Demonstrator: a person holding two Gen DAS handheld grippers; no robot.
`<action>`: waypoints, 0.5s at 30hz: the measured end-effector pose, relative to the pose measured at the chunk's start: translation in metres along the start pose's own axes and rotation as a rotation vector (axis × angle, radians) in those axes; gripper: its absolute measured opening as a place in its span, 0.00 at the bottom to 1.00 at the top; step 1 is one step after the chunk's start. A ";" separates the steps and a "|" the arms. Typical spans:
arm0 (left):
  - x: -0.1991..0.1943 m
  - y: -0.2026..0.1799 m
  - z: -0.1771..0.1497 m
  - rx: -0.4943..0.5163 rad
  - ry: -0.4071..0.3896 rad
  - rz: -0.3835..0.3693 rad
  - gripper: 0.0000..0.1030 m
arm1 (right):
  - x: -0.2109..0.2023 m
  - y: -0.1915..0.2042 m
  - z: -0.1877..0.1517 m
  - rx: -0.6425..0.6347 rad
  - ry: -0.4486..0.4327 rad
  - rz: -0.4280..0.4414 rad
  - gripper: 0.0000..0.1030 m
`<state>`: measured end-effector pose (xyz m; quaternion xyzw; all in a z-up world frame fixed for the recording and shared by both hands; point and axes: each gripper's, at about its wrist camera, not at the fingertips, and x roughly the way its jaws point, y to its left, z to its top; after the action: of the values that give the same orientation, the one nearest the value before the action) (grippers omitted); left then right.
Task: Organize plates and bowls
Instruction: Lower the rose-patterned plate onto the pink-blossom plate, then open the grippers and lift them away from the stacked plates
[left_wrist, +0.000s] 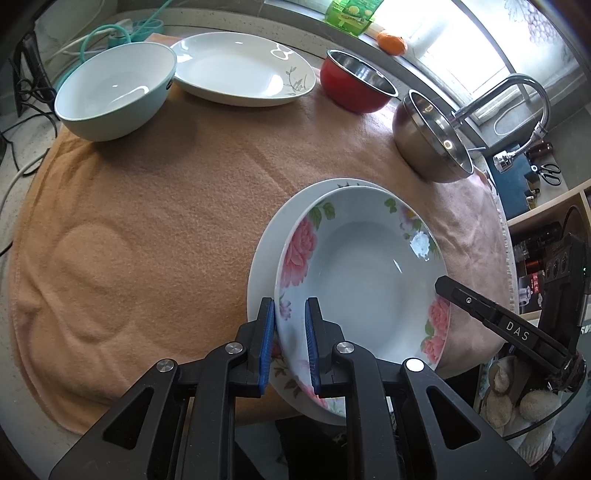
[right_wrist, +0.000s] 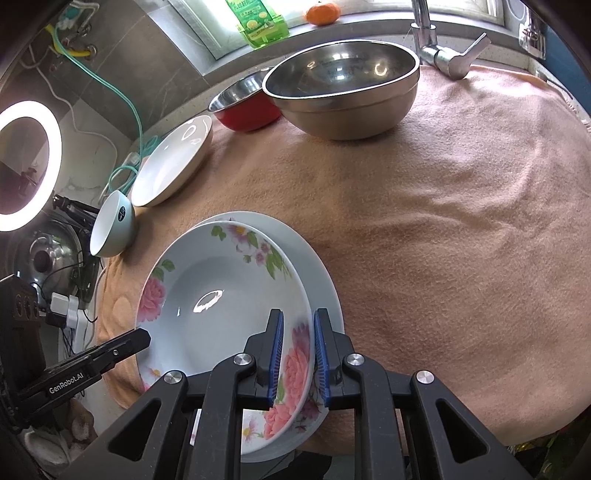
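A deep plate with pink flowers (left_wrist: 354, 266) (right_wrist: 218, 295) lies over a second, wider white plate (left_wrist: 260, 266) (right_wrist: 325, 280) on the orange towel (left_wrist: 166, 221), shifted a little off its centre. My left gripper (left_wrist: 290, 332) is shut on the flowered plate's left rim, blue pads on either side of it. My right gripper (right_wrist: 298, 350) is shut on the opposite rim. Each gripper shows in the other's view, the right gripper (left_wrist: 443, 286) and the left gripper (right_wrist: 142, 338), both at the rim. The lower plate stays outside both jaws.
At the back of the towel stand a pale green bowl (left_wrist: 114, 88) (right_wrist: 110, 225), a white leaf-print plate (left_wrist: 240, 70) (right_wrist: 173, 166), a red steel-lined bowl (left_wrist: 354, 85) (right_wrist: 243, 107) and a large steel bowl (left_wrist: 432, 136) (right_wrist: 343, 92). A faucet (left_wrist: 517, 92) rises behind.
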<state>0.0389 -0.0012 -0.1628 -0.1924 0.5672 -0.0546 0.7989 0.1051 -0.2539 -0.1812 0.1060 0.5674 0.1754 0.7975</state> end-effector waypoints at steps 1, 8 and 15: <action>-0.001 0.000 0.000 0.002 -0.004 0.001 0.13 | -0.001 0.000 0.000 0.002 -0.002 0.000 0.16; -0.012 0.007 -0.001 -0.012 -0.023 -0.002 0.13 | -0.009 0.000 -0.001 0.011 -0.026 -0.003 0.16; -0.023 0.017 -0.003 -0.027 -0.039 -0.002 0.13 | -0.018 0.008 -0.002 0.008 -0.051 0.017 0.16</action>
<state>0.0255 0.0203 -0.1494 -0.2048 0.5521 -0.0438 0.8070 0.0961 -0.2540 -0.1632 0.1182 0.5468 0.1773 0.8097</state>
